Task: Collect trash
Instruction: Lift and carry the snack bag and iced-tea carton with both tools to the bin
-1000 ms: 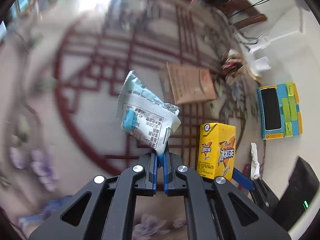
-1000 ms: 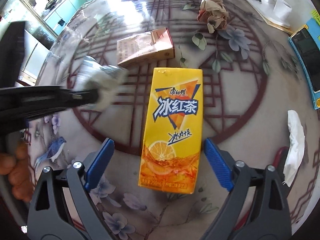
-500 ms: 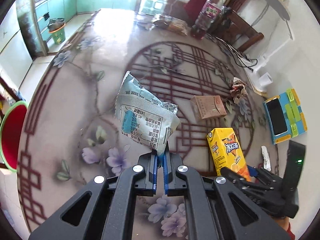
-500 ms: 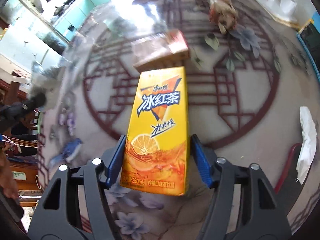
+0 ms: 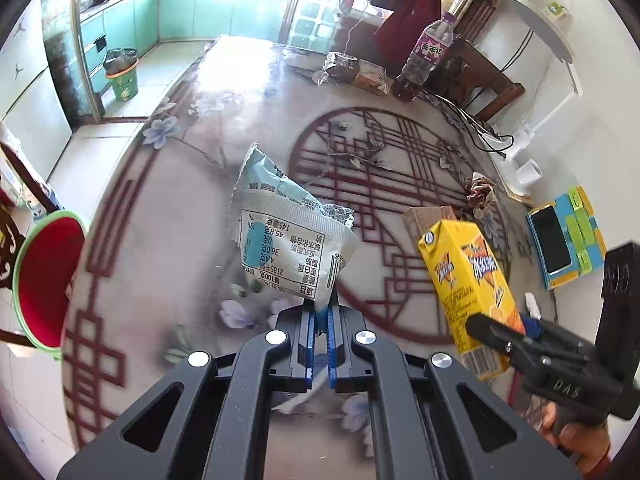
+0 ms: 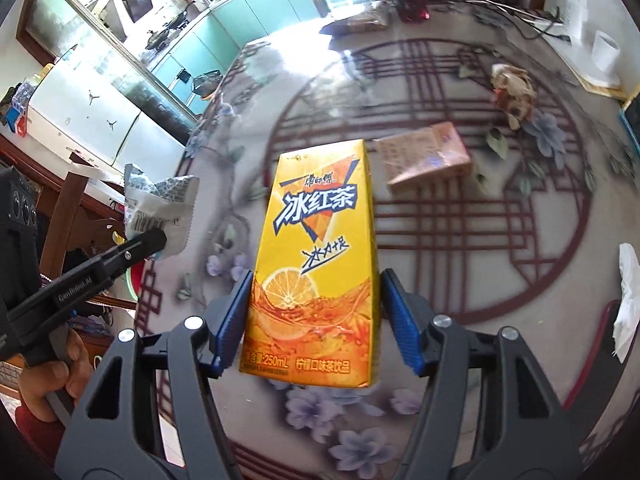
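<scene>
My left gripper [image 5: 319,322] is squeezed right down, its blue pads pinching the bottom corner of a crumpled white and pale-blue foil snack wrapper [image 5: 286,236], which stands up from the jaws clear of the glossy table with the dark-red lattice circle and flower print [image 5: 400,184]. My right gripper [image 6: 316,320] stands about half open, its blue pads pressed against both sides of the lower half of a yellow rectangular iced-tea drink carton [image 6: 320,260]; I hold that carton upright above the table's near edge, lifted off the surface.

Taking the carton as my mark: just behind it a flat brown cardboard box [image 6: 426,156] lies on the lattice circle. Further back and to the right of it sits a crumpled brown and white paper wad [image 6: 512,88]. To the carton's right, near the table edge, lies a crumpled white tissue [image 6: 628,300]. To its left hangs the wrapper in my other tool, held out past the table's edge, and below that, off the table, sits a round red basin with a green rim [image 5: 48,280].
</scene>
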`<action>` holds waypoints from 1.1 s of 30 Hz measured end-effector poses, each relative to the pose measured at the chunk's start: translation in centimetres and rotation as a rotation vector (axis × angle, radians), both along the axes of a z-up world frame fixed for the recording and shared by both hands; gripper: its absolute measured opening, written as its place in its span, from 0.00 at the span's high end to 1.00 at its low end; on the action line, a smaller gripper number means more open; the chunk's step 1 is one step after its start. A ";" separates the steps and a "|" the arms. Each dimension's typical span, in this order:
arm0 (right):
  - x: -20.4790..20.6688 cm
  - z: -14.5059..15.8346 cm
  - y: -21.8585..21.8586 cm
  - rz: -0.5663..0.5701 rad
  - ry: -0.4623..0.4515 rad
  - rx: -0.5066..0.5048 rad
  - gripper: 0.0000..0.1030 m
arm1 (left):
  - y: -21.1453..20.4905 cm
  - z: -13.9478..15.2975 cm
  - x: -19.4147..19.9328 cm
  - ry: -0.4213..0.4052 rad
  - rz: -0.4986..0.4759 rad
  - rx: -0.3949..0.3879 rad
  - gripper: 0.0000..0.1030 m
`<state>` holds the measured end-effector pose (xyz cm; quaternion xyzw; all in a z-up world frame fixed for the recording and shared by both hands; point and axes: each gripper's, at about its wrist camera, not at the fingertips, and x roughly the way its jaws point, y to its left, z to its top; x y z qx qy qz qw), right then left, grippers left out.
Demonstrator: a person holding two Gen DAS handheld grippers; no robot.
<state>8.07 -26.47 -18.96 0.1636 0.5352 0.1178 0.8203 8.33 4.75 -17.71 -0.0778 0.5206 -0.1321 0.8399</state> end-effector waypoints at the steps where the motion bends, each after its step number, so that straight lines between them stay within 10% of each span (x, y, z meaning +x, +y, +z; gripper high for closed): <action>1: 0.1 0.1 0.5 -0.003 -0.002 -0.001 0.40 | 0.7 0.1 0.1 -0.005 -0.005 0.004 0.98; 33: 3.6 2.1 21.3 0.037 -0.010 -0.027 0.40 | 19.0 0.2 4.2 -0.026 -0.011 -0.015 0.98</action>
